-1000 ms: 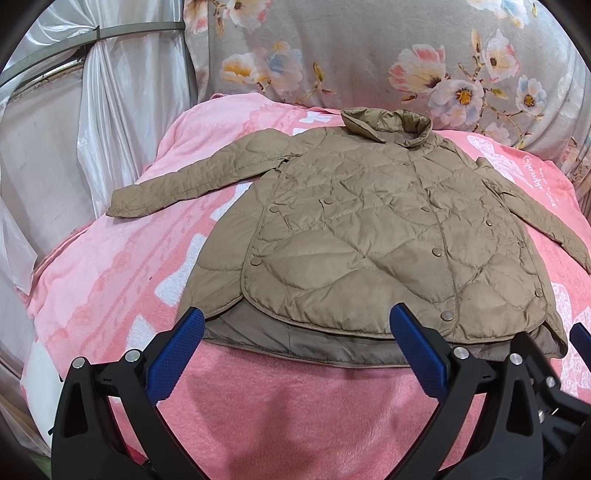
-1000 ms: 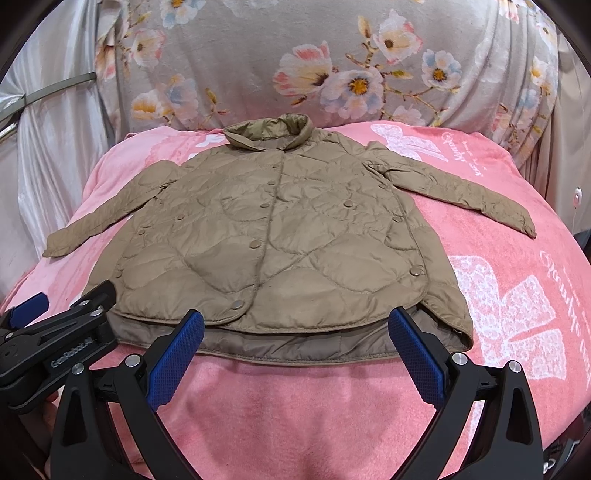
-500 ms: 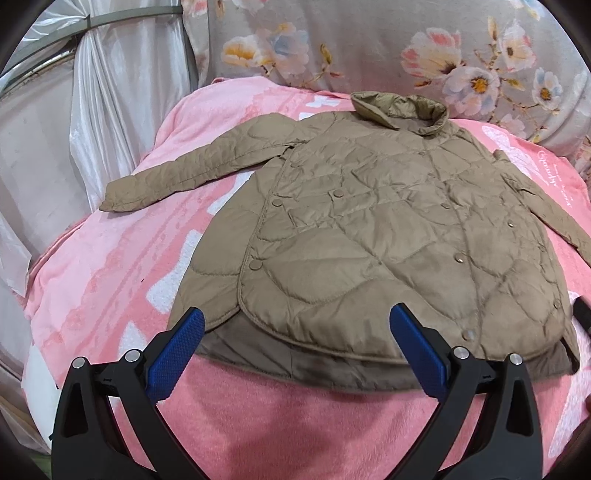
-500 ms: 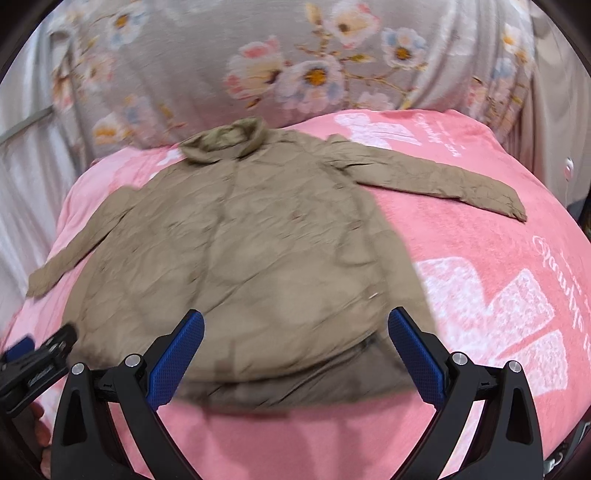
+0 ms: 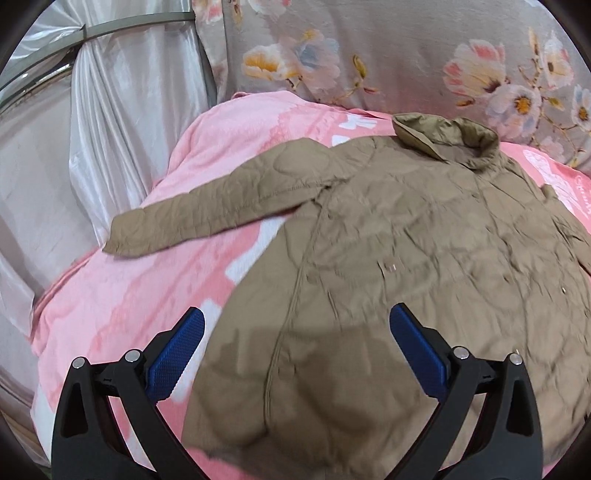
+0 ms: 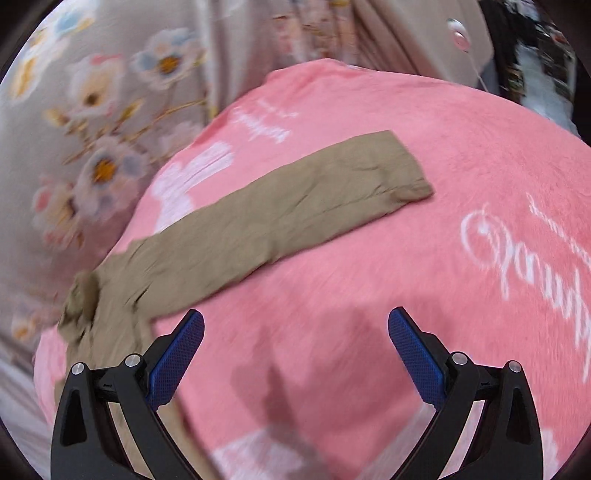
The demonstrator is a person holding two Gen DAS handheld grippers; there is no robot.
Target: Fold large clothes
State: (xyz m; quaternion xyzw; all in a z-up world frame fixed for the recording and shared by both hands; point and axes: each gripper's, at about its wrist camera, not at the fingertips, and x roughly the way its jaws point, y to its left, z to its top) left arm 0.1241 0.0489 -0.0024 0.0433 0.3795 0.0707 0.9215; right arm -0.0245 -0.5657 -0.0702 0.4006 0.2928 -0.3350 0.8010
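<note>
In the left wrist view the left tool (image 5: 295, 354) gapes empty over the jacket (image 5: 406, 277), spread centre-right on the pink blanket (image 5: 129, 295). The right tool (image 6: 295, 354), also wide open, faces its sleeve (image 6: 295, 206) at centre-left; pinching only the sleeve's top layer could drag the slippery jacket askew.

Pink plush blanket (image 5: 122, 295) covers the raised work surface, patterned with white shapes and white cursive lettering (image 6: 517, 251). Behind it hangs a grey floral fabric (image 5: 388, 51) with pink, white and yellow blossoms. At far left, shiny silver-white sheeting (image 5: 110, 122) drapes from a curved metal rail (image 5: 122, 29). Dark clutter at far right, too blurred to identify. Lighting even and soft.
</note>
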